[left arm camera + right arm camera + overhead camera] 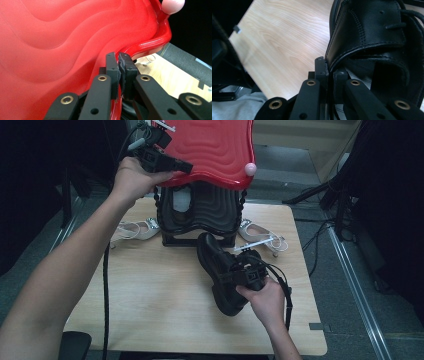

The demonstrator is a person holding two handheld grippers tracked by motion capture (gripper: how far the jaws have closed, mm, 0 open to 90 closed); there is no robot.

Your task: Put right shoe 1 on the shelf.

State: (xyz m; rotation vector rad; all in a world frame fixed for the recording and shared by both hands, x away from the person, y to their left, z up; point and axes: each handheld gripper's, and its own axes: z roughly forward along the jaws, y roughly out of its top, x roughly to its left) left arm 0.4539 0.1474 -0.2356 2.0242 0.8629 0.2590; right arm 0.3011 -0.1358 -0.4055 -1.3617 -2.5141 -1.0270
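Work in hand: a black leather shoe (220, 270) going toward the box whose red lid (215, 150) is held up.
Left gripper (170, 165): at 11 o'clock on the table (150, 290), jaws clamped on the lid's front rim.
Right gripper (247, 275): at 4 o'clock, jaws closed on the shoe's collar edge (337, 62).
Shoe: tilted, toe toward the black box (200, 215) at 12 o'clock.
Handling: probably fairly heavy; stiff sole, softer upper, smooth leather may slip; a collar hold lets it swing.
Lid: rigid, glossy, likely light; pinch the rim.
Nearby: pale sandals (137, 230) at 10 o'clock and at 2 o'clock.
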